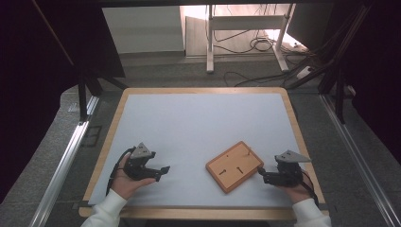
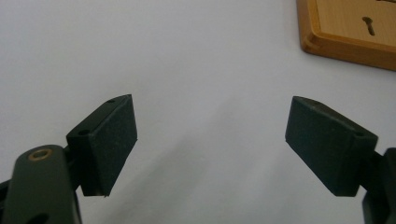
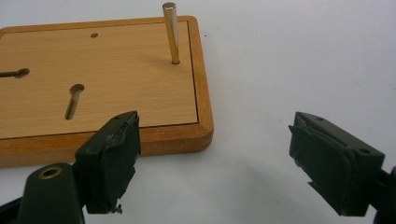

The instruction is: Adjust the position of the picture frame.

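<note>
Board (image 3: 98, 84) outside right jaws, left-forward

Even, soft overhead light on the table (image 1: 198, 118), dark surroundings, faint shadows, close jaws slightly blurred.

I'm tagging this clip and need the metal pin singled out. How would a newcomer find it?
Start at the pale mat on the table, then find the wooden board lying at an angle before the right hand-held gripper. The brass-coloured pin stands upright near one corner of it, the lone raised part among flat keyhole slots.
</note>
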Tool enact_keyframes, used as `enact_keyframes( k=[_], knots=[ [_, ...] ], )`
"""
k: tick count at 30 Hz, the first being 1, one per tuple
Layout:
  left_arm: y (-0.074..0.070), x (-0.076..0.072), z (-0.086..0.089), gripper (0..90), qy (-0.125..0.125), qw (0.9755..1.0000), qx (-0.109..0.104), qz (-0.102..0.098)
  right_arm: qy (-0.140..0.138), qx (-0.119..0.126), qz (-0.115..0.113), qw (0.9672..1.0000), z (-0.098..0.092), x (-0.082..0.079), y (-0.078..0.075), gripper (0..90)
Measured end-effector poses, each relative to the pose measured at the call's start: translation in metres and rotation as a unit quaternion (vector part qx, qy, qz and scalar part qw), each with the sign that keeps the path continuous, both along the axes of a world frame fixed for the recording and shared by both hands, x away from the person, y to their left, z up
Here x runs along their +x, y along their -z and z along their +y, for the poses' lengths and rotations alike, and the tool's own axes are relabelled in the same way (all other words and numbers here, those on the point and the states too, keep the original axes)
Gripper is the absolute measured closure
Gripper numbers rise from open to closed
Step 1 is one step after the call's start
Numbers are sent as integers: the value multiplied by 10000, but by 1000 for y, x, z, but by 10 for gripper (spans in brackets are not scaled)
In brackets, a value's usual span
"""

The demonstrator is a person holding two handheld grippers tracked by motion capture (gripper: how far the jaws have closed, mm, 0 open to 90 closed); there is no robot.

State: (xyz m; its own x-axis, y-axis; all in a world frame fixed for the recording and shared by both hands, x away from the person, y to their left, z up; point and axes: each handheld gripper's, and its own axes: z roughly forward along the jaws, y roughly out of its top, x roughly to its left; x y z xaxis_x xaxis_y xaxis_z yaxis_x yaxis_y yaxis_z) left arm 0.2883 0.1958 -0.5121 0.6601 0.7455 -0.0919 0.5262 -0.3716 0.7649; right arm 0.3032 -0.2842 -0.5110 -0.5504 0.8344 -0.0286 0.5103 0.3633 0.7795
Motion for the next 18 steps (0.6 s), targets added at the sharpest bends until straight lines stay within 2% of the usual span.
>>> enact_keyframes(
  k=[1, 5, 10, 18],
  knots=[
    [0, 0, 0, 170, -2, 10000, 6, -48, 43, 110, 52, 9999, -1, 1, -1, 159],
    [1, 0, 1, 182, -83, 9999, 32, -103, 81, 83, 67, 9999, -2, 2, 0, 158],
    [6, 2, 2, 194, -135, 9997, 187, 2, 134, 9, 118, 9998, -2, 1, -4, 183],
    [2, 0, 4, 204, -115, 9999, 101, -42, 127, -67, 151, 9998, 2, 0, -4, 193]
  ],
)
